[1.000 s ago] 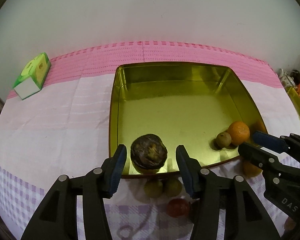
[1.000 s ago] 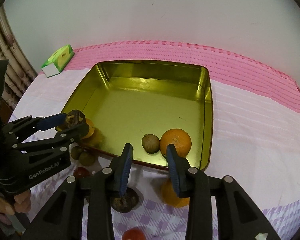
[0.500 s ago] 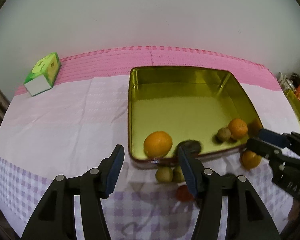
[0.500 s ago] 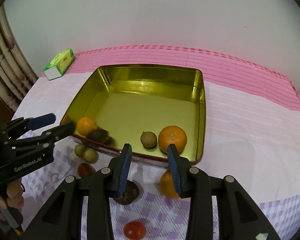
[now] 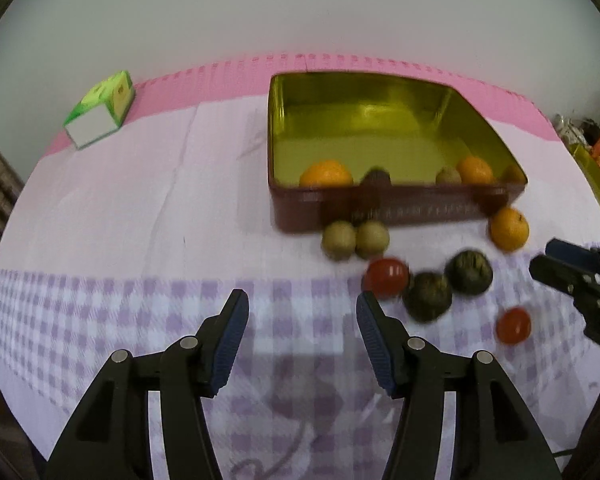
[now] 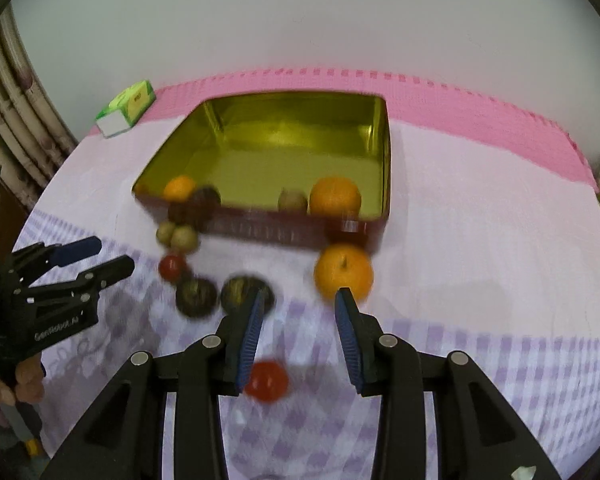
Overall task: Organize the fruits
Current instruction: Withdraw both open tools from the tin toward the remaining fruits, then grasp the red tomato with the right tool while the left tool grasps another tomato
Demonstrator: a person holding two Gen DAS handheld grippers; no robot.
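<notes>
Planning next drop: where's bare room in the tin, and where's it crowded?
Free: the tin floor's back half, up to the far wall, and cloth between tin and green box. Crowded: the tin's near wall, where four fruits sit, and the cloth just outside it, with the loose orange.

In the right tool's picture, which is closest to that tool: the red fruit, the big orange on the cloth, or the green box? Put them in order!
1. Red fruit, right by the right tool.
2. Orange, just before the tin.
3. Green box, far back left.
</notes>
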